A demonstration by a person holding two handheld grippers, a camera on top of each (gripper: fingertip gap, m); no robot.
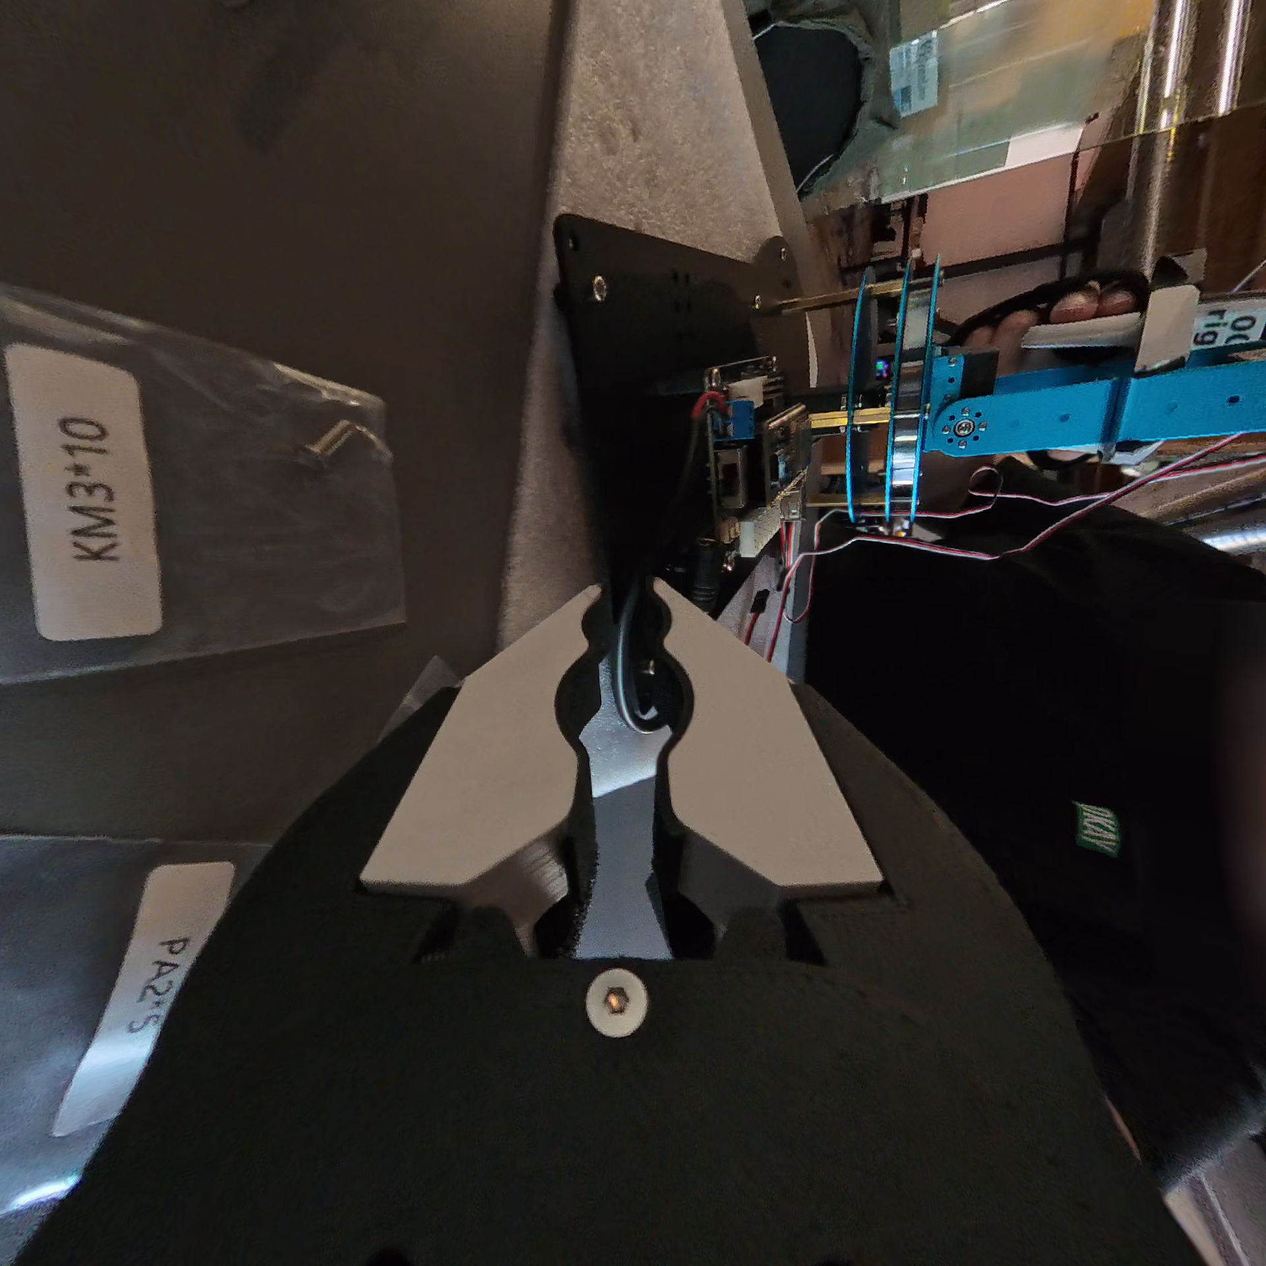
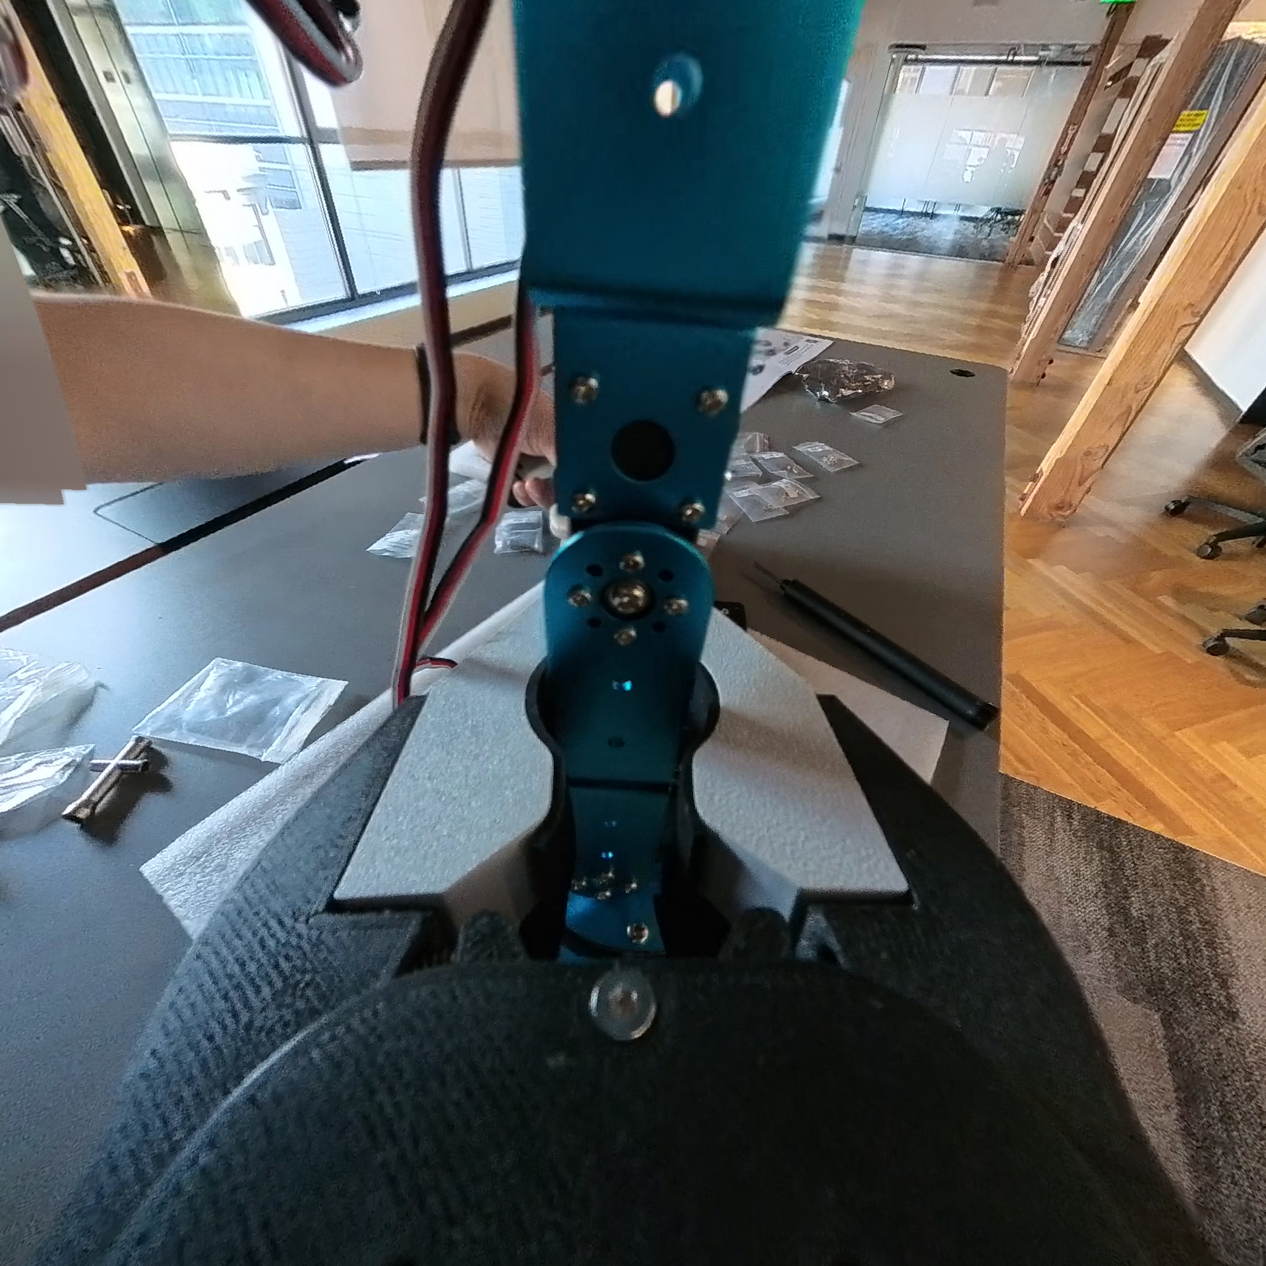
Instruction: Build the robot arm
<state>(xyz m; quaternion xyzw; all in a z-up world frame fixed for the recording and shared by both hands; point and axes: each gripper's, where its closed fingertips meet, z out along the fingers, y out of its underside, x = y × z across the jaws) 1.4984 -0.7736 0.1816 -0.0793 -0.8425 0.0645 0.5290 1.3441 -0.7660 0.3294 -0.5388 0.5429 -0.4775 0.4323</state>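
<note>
The right gripper (image 2: 620,774) was clamped on the blue metal arm (image 2: 627,740) of a small robot kit, its servo wires (image 2: 428,479) trailing alongside. The left gripper (image 1: 625,616) was nearly closed about a black cable (image 1: 634,692) at the kit's black base plate (image 1: 637,329); whether it pinched was unclear. Beside it lay clear screw bags (image 1: 199,479), unopened. Farther off, more bags (image 2: 774,473) and a black screwdriver (image 2: 884,658) lay on the table (image 2: 274,589).

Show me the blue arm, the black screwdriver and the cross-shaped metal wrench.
blue arm (image 2: 630,692): right wrist view, its round joint bracket.
black screwdriver (image 2: 884,658): right wrist view, mid-handle.
cross-shaped metal wrench (image 2: 116,777): right wrist view, its crossing.
</note>
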